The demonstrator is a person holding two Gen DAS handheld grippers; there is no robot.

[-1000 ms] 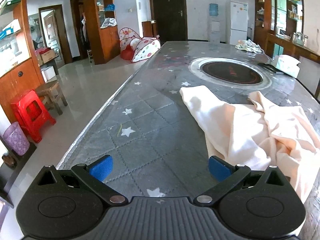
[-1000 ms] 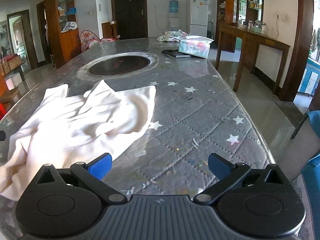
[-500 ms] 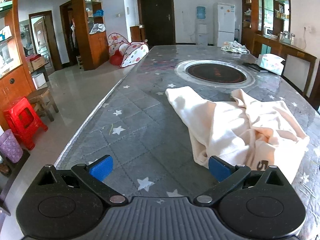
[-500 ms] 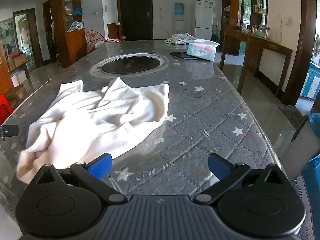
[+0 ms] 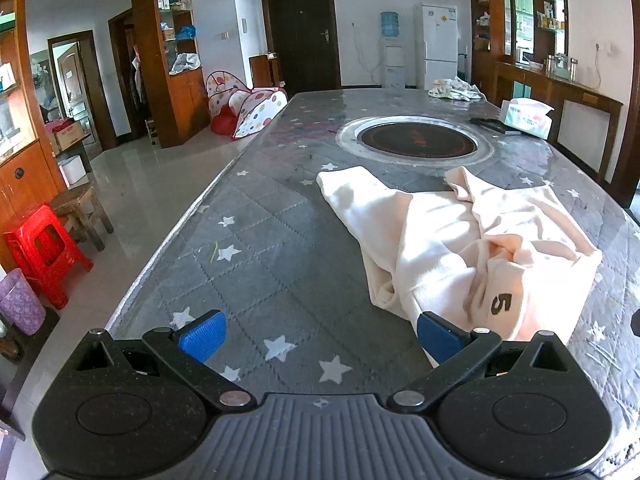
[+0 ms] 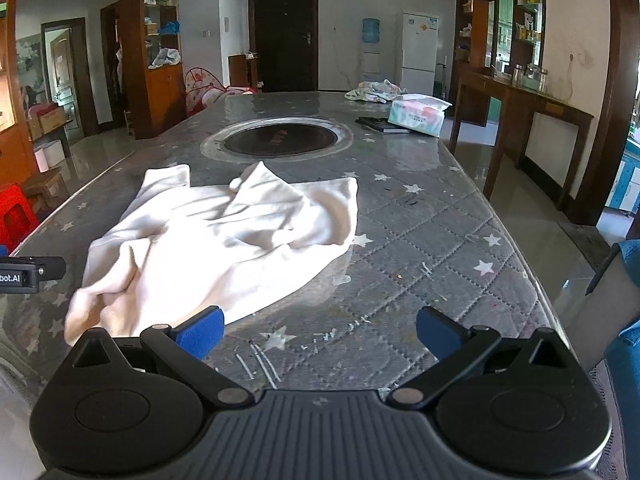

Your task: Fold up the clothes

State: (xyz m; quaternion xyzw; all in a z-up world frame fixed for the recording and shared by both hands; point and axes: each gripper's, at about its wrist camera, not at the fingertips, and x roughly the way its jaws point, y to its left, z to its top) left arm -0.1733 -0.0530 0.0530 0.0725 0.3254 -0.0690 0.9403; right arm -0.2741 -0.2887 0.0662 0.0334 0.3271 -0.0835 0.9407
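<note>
we hold the left gripper [image 5: 320, 334] just above the near end of the long grey quilted counter with white stars [image 5: 260, 248], its blue-padded fingers [image 5: 202, 335] spread wide and holding nothing. the crumpled cream-coloured cotton garment with a dark "5" printed on it [image 5: 472, 248] lies in a loose heap on the counter, ahead and to the right of this gripper; its near edge reaches the right blue pad, though we cannot tell whether they touch. one flat part of the garment stretches away toward the round dark hotplate with a metal rim set into the counter [image 5: 414, 144] and stops short of it.

our right gripper [image 6: 320, 330] is also wide open and empty, poised over the near end of the counter [image 6: 420, 232]. from here the garment [image 6: 224, 240] lies ahead and to the left, its near edge beside the left blue pad [image 6: 200, 330]. the body of the other gripper pokes in at the left edge of this view.

beyond the hotplate [image 6: 280, 140], at the far right of the counter, sit a pale green tissue pack [image 6: 418, 114], a flat black device [image 6: 382, 125] just beside it, and a small bundle of patterned cloth [image 6: 374, 91] further back.
</note>
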